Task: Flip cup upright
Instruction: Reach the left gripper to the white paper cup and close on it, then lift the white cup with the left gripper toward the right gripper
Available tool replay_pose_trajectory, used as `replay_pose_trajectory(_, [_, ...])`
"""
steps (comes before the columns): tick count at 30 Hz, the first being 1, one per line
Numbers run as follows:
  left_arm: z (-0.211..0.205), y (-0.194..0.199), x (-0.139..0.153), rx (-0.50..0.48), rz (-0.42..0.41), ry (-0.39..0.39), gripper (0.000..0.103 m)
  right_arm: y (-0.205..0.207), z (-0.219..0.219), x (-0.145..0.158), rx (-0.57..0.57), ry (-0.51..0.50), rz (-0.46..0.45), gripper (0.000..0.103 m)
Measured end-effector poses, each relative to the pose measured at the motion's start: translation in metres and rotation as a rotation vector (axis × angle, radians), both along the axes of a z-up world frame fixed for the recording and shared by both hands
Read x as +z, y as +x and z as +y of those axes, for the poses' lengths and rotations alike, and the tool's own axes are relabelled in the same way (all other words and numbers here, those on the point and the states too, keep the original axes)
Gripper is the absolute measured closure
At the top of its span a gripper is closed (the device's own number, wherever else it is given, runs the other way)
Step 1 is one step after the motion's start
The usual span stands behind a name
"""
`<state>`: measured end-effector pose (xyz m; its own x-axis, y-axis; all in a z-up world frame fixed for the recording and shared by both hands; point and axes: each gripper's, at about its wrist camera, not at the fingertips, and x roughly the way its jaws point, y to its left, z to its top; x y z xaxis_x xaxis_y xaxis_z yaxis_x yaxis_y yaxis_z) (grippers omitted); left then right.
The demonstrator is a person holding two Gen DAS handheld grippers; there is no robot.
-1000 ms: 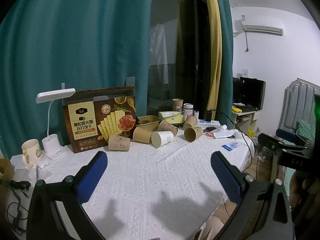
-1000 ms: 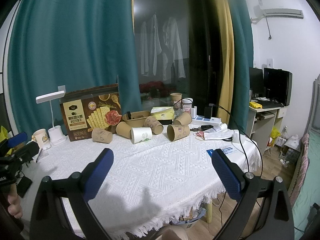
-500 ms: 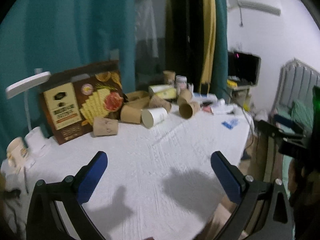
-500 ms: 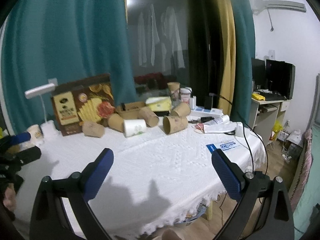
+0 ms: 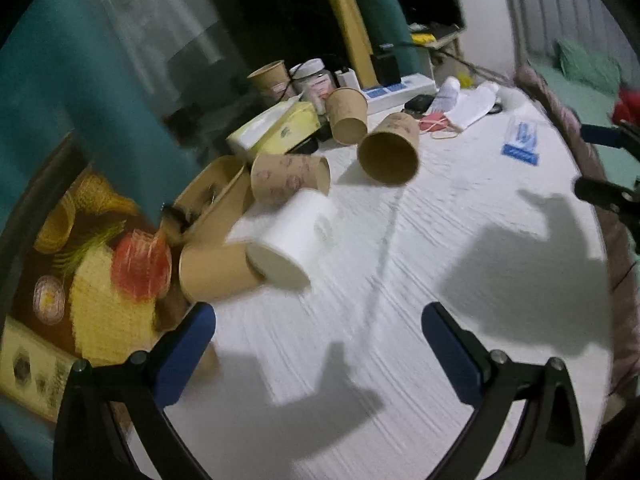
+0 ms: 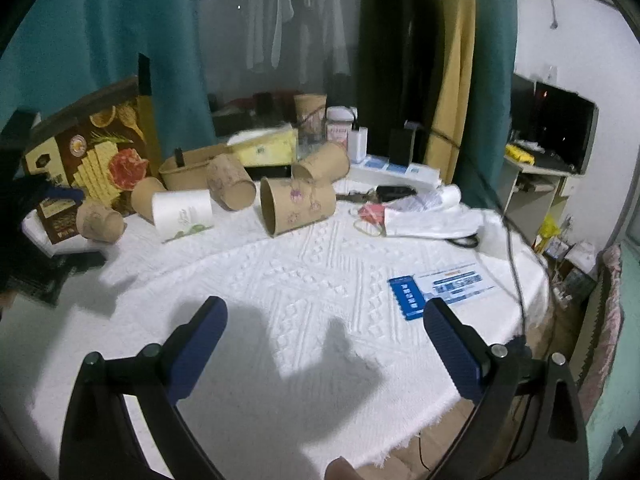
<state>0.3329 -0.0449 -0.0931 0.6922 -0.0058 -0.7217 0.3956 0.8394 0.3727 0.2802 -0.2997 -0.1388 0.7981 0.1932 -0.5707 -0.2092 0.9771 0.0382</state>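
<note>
Several paper cups are seen lying on their sides in a close cluster at the far side of the surface (image 6: 320, 280), among them a white cup (image 5: 294, 236) and a brown cup (image 5: 390, 152) with its mouth turned toward the left camera. The left hand-held gripper (image 5: 318, 350) is held wide open and empty, just short of the white cup; the right hand-held gripper (image 6: 324, 344) is likewise spread wide and empty, well back from the cluster.

Because the cups are packed so tightly, a neighbour could be nudged and sent rolling, and a thin paper wall could be crushed if it is pinched hard. The left view is blurred, so aim could be misjudged.

The surface is covered by a white embossed cloth. A cracker box (image 6: 90, 152), a tissue box (image 5: 276, 130), teal curtains (image 6: 100, 28) and a dark monitor (image 6: 554, 124) are visible around it.
</note>
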Motion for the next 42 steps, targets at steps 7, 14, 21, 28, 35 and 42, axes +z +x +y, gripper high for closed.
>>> replay_pose_trajectory(7, [-0.023,0.085,-0.025,-0.083,0.019,0.148,0.011,0.020,-0.006,-0.025,-0.015,0.028,0.062,0.005])
replay_pose_trajectory(14, [-0.032,0.128,-0.056,-0.116,0.120,0.241,0.029,0.022,-0.015,-0.032,-0.028,0.068,0.078,0.005])
replay_pose_trajectory(21, [-0.035,0.120,-0.053,-0.138,0.137,0.253,0.044,0.012,-0.021,-0.026,-0.049,0.081,0.072,0.005])
replay_pose_trajectory(28, [-0.057,0.048,-0.008,-0.221,0.058,0.245,0.044,-0.024,-0.018,-0.008,-0.045,0.094,0.032,0.005])
replay_pose_trajectory(35, [-0.057,-0.058,0.004,-0.309,0.081,0.234,0.044,-0.084,0.000,-0.008,-0.011,0.112,0.031,0.005])
replay_pose_trajectory(42, [-0.056,-0.150,-0.023,-0.361,0.185,0.201,0.044,-0.137,0.018,-0.031,0.029,0.106,0.101,0.005])
